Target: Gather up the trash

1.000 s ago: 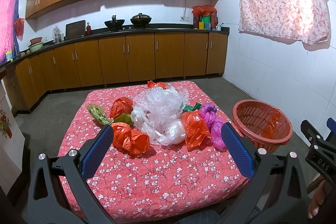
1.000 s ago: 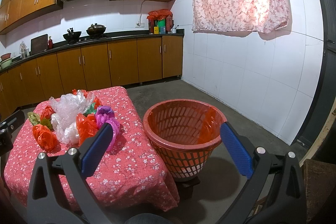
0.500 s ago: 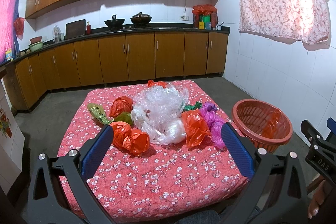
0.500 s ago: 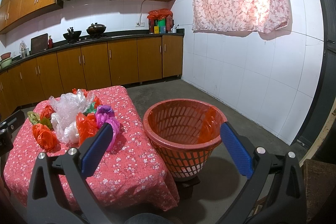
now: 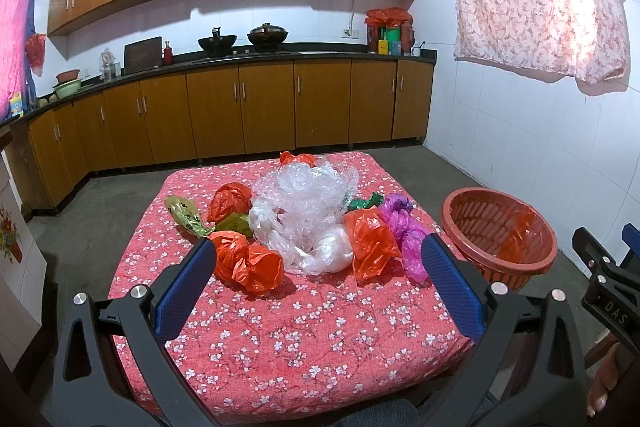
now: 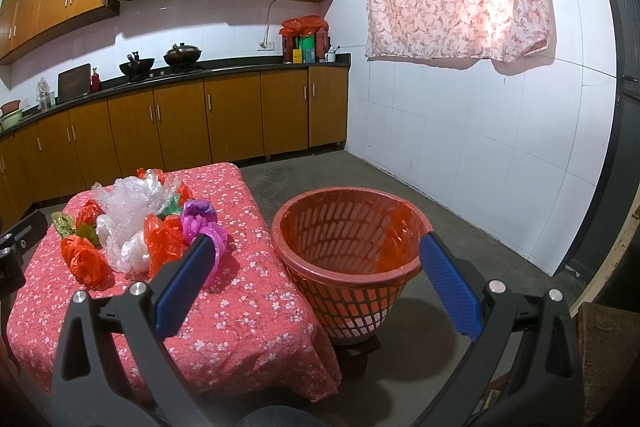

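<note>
Both grippers are held wide open and empty, fingers pointing forward: left gripper (image 5: 318, 259), right gripper (image 6: 316, 255). A fingertip (image 5: 599, 393) shows under the right one.

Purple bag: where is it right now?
In the left wrist view, the purple bag lies on the table at the right end of the trash pile, beside an orange bag, nearest the red basket.

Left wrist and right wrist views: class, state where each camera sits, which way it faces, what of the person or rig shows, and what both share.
Left wrist: on the left gripper, facing the table and bags; its open fingers, the right gripper's edge and a fingertip show.
Right wrist: on the right gripper, facing the basket; its open fingers show.
Shared: table, bags, basket, kitchen cabinets.
</note>
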`<act>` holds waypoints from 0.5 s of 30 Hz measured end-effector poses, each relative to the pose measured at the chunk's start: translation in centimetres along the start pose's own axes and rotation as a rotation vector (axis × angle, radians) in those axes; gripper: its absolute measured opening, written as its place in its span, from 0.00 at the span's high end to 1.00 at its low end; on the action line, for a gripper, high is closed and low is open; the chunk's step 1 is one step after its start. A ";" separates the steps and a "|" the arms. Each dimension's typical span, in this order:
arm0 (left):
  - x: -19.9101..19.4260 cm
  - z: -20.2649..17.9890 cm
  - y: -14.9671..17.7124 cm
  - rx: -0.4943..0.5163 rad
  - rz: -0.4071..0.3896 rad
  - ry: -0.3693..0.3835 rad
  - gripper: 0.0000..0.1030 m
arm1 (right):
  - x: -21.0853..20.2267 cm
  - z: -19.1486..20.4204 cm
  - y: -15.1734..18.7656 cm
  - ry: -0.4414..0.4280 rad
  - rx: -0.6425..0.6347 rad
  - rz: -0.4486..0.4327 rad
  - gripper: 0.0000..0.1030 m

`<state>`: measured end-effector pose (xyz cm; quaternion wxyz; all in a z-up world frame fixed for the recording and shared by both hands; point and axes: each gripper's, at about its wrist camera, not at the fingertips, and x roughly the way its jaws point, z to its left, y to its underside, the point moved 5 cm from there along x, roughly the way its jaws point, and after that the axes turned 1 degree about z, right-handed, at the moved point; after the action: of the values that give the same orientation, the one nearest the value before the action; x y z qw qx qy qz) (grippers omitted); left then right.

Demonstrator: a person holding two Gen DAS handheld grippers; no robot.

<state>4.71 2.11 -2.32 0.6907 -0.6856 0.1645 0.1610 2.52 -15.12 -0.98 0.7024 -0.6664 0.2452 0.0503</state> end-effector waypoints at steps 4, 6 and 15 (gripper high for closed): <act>0.0 0.4 0.0 0.001 0.001 0.000 0.02 | 0.0 0.0 0.0 0.000 0.001 0.001 0.04; 0.1 0.6 0.0 0.001 0.001 0.000 0.02 | 0.0 0.0 0.0 0.000 0.000 0.001 0.04; 0.2 1.4 0.1 0.001 0.002 0.000 0.02 | 0.1 -0.1 0.1 0.000 0.002 0.003 0.04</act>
<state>4.85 3.54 -2.43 0.6911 -0.6849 0.1652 0.1614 2.52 -15.20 -1.10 0.7030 -0.6651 0.2465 0.0510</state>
